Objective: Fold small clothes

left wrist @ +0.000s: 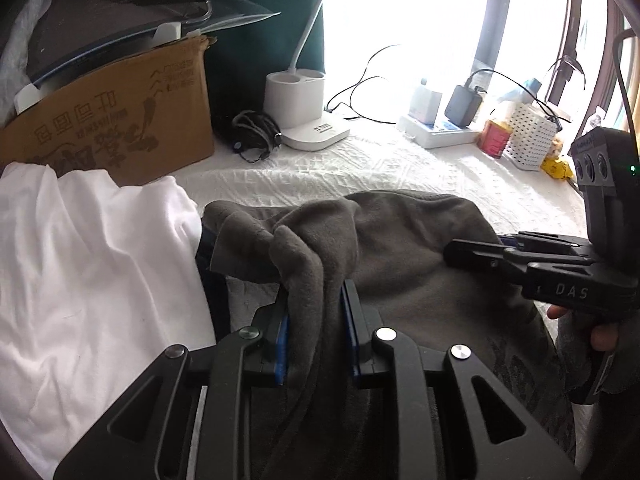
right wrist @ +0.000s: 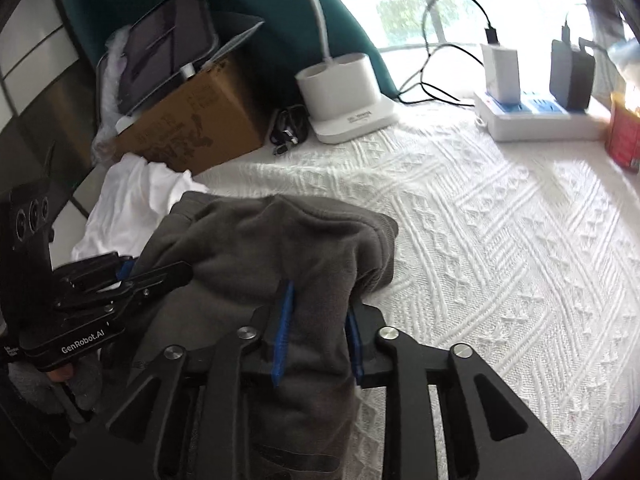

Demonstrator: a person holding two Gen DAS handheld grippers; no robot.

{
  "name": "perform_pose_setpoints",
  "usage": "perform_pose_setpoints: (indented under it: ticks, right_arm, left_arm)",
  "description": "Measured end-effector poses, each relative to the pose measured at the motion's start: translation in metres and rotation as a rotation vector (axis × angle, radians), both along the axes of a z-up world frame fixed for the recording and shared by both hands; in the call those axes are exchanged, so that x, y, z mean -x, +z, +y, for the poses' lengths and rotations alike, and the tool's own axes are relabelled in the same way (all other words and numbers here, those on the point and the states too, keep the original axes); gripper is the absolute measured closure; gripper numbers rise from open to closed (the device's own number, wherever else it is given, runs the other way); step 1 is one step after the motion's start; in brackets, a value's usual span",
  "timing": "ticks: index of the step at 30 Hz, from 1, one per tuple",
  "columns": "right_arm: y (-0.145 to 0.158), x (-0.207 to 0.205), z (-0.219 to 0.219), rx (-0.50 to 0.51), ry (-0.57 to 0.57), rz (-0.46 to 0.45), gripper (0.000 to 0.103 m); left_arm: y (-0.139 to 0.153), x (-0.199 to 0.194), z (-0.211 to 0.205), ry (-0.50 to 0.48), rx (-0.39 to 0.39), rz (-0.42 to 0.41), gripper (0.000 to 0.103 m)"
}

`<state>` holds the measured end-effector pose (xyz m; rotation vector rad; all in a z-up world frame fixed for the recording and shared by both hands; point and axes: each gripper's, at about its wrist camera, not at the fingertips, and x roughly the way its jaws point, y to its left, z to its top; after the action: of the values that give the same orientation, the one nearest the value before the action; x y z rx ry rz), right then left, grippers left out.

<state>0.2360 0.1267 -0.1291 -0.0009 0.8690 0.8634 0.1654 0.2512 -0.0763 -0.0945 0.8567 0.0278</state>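
Grey fleece garment [left wrist: 400, 240]: bunched in the middle of the white textured cover [right wrist: 500, 240], its far edge doubled over in thick folds. Its left side lies against a white cloth [left wrist: 88, 248].

Left hand-held gripper [left wrist: 314, 332]: blue pads [left wrist: 283, 344] clamped on a gathered fold of the garment, which rises between them.

Right hand-held gripper [right wrist: 318, 340]: a thick fold of the garment fills the gap between its blue pads [right wrist: 283, 332]; both pads touch the cloth, so it grips the garment. In the left wrist view its closed tips rest on the garment's right side.

Cardboard box [left wrist: 120, 128]: at the far left, behind the white cloth, with a dark flat screen [right wrist: 168, 52] leaning in it.

White lamp base [right wrist: 344, 100]: beside the box, with coiled black cable [left wrist: 256, 132] between them.

Power strip [right wrist: 532, 116]: far right, holding two chargers; red tin [left wrist: 496, 138] and white perforated basket [left wrist: 530, 140] just beyond.
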Motion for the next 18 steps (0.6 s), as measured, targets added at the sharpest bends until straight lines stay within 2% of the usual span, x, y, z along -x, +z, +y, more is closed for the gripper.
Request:
perform_pose_setpoints:
  ticks: [4, 8, 10, 12, 15, 18]
  right_arm:
    - [0.002, -0.006, -0.012, -0.011, -0.056, -0.013, 0.076]
    - [0.001, -0.014, -0.018, -0.009, -0.094, -0.007, 0.075]
    - [0.001, -0.015, -0.021, -0.005, -0.117, -0.007, 0.071]
    - [0.003, -0.015, -0.024, 0.015, -0.139, -0.022, 0.063]
    - [0.002, -0.015, -0.032, 0.053, -0.169, -0.018, 0.062]
    - [0.002, -0.011, -0.041, 0.064, -0.188, -0.018, 0.062]
  left_arm:
    - [-0.002, -0.010, 0.011, 0.049, -0.023, 0.017, 0.080]
    - [-0.009, -0.018, 0.023, 0.074, -0.007, 0.055, 0.080]
    - [-0.011, -0.021, 0.023, 0.081, -0.015, 0.065, 0.080]
    - [-0.010, -0.019, 0.023, 0.096, -0.041, 0.054, 0.080]
    - [-0.003, -0.013, 0.023, 0.132, -0.083, 0.011, 0.080]
    - [0.012, -0.001, 0.025, 0.144, -0.053, -0.064, 0.080]
